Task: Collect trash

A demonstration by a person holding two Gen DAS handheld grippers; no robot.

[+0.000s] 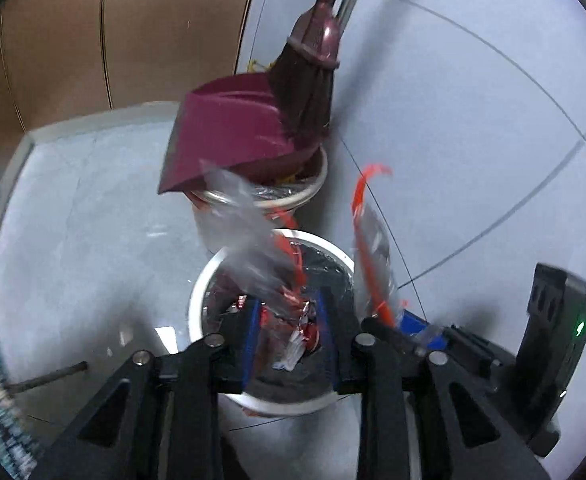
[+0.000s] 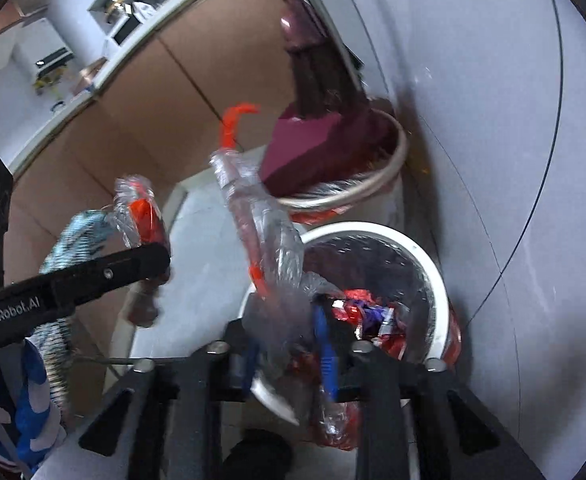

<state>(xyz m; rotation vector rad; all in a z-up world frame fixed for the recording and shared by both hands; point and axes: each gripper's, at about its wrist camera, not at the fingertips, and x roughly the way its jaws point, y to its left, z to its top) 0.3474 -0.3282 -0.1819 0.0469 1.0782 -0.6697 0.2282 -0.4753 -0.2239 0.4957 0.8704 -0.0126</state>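
Note:
A white round bin (image 1: 201, 292) with a dark liner holds red and silver wrappers; it also shows in the right wrist view (image 2: 433, 264). My left gripper (image 1: 289, 316) hangs over the bin, its blue-padded jaws apart, with a clear plastic wrapper (image 1: 249, 236) with orange trim between and above them; I cannot tell if it is gripped. My right gripper (image 2: 285, 344) holds a clear wrapper with an orange strip (image 2: 253, 216) above the bin's rim; it shows in the left wrist view too (image 1: 373, 248).
A second bin (image 1: 313, 184) behind holds a maroon dustpan (image 1: 233, 132) and broom (image 1: 309, 80). Tiled wall to the right, brown cabinet doors (image 1: 93, 40) to the left. The left gripper's arm (image 2: 73, 280) crosses the right view.

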